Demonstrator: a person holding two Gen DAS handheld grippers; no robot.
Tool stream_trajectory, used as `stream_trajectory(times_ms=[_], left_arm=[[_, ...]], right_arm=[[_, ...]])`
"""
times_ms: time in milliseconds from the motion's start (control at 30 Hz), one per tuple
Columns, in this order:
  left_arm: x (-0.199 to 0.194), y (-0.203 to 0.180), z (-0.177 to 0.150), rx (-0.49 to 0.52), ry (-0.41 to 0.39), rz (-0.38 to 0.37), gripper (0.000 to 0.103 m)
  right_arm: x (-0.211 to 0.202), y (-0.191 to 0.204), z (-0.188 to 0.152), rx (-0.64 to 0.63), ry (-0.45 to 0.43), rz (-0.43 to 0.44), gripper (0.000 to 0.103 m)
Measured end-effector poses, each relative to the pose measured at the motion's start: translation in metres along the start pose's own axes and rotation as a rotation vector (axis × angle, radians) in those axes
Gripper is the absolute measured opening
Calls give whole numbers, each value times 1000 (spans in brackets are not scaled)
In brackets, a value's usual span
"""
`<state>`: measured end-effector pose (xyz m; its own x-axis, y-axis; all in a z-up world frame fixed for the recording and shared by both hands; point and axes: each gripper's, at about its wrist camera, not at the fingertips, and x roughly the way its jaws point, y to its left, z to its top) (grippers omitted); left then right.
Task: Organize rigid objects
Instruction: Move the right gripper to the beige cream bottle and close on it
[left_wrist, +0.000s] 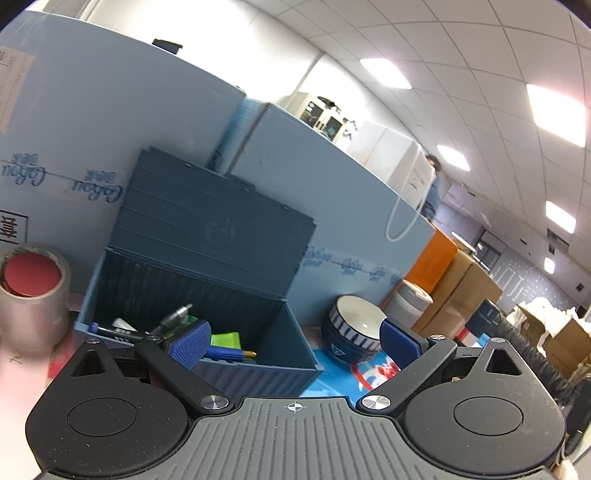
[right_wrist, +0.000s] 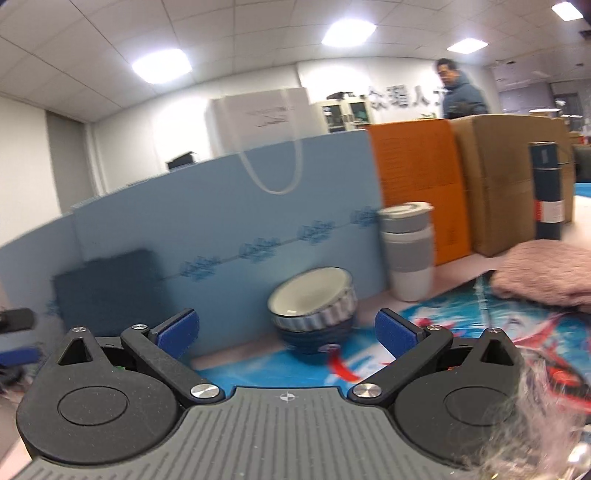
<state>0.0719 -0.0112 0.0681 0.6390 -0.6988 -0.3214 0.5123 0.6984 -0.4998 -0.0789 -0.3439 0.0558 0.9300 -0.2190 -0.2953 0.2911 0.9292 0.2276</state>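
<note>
Right hand-held gripper (right_wrist: 286, 334) gapes empty; the blurred bowl (right_wrist: 314, 314) seemingly sits just beyond.

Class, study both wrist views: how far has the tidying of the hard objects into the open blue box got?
Done: pens and green items already lie inside the open blue box.
In hand: nothing. The left gripper and right gripper are both open and empty.
Left: the stacked bowls, the lidded cup, the tape roll and the dark bottle remain outside the box.
</note>
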Motion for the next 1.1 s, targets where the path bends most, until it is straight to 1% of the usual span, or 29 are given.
stream_trajectory(times_ms=[200,233,333,400,500,600,700,833,933,1033,1100], left_arm=[[16,-19,-13,36,63,-72,99],[19,-23,-17,43,78,-85,99],[32,-37,-30,59,132,-127,99],[43,-45,-38,37,181,-163,99],[56,-58,-48,30,239,-195,99],[66,-72,-54,53,273,-192,99],[77,-81,-62,65,312,-192,99],[86,-85,-72,89,346,-192,99],[87,-84,-74,96,350,-184,99],[85,-79,-73,92,343,-177,99],[85,-76,-72,83,338,-170,99]], right_arm=[[8,-25,-9,-3,67,-65,102],[8,-29,-10,5,66,-74,102],[3,-44,-13,67,29,-84,103],[0,-55,-16,119,13,-76,103],[3,-67,-23,153,32,-72,103],[9,-73,-31,127,74,-87,102],[18,-75,-38,86,140,-86,102],[36,-70,-46,-47,238,-80,100],[49,-70,-51,-94,293,-77,100],[61,-69,-53,-119,336,-73,94],[67,-68,-53,-132,355,-75,87]])
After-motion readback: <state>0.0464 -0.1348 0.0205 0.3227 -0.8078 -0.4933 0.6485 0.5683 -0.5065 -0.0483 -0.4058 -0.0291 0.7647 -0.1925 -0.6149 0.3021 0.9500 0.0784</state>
